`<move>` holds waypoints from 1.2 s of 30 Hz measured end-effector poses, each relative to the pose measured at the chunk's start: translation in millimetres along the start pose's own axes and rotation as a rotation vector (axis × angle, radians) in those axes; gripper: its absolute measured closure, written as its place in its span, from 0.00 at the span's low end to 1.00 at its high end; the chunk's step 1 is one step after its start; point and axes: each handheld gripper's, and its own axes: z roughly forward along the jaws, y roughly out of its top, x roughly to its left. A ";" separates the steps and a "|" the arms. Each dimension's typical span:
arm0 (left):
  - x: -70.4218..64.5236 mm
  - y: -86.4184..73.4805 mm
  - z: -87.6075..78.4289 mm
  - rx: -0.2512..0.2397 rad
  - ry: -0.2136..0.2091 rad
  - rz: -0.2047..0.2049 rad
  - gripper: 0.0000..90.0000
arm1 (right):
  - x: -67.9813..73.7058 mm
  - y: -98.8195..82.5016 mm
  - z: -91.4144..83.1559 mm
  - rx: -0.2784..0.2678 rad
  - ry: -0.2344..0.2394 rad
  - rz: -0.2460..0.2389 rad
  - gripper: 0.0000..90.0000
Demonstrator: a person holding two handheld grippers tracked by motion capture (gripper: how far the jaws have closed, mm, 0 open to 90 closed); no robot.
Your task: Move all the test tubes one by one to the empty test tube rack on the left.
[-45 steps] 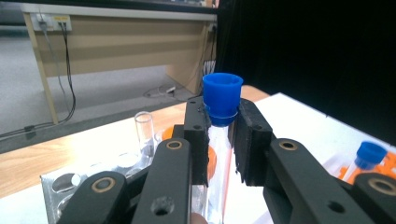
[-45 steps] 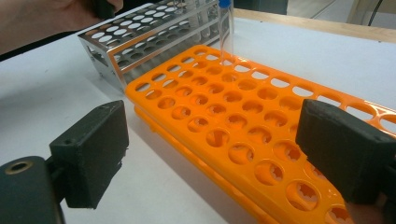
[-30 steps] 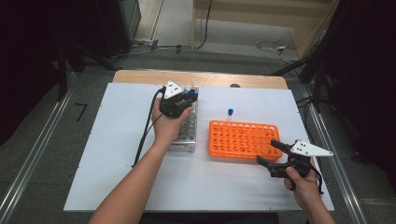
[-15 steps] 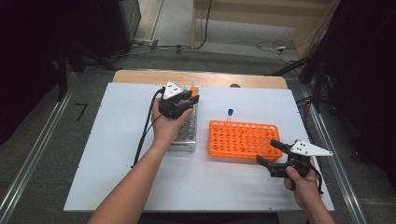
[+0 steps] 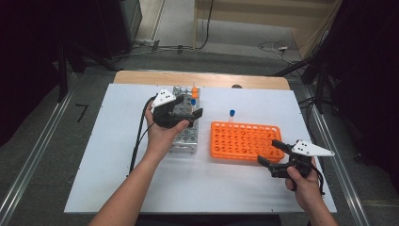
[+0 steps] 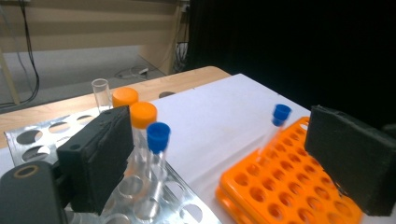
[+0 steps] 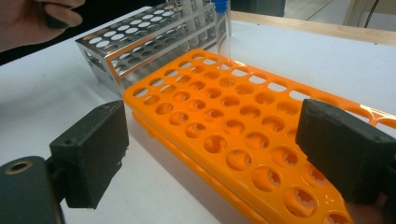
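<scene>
**Left gripper lets go over the metal rack**

The left gripper (image 5: 188, 109) hovers over the metal rack (image 5: 186, 136), its jaws just having spread apart with nothing clamped; capped tubes (image 6: 158, 140) stand in the rack's far end. The right gripper (image 5: 273, 151) rests at the near right corner of the orange rack (image 5: 244, 140), jaws wide, holding nothing. One blue-capped tube (image 5: 232, 115) stands at that rack's far edge.
</scene>
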 end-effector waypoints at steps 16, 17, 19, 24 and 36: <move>-34.6 -26.8 -54.7 -0.013 -0.068 0.034 0.00 | 3.1 20.0 13.9 -0.005 -0.009 0.008 0.09; -35.7 -28.2 -57.8 -0.016 -0.068 0.034 0.00 | 3.6 21.7 15.5 -0.005 -0.007 0.006 0.09; -37.4 -31.7 -62.9 -0.018 -0.072 0.028 0.00 | 4.7 25.2 19.0 0.000 -0.003 0.005 0.09; -40.0 -42.2 -71.4 0.000 -0.068 0.022 0.00 | 6.7 35.6 31.9 0.004 0.005 -0.006 0.09; -36.5 -55.8 -83.9 0.004 -0.062 -0.004 0.00 | 8.3 55.7 77.5 0.029 0.005 0.001 0.09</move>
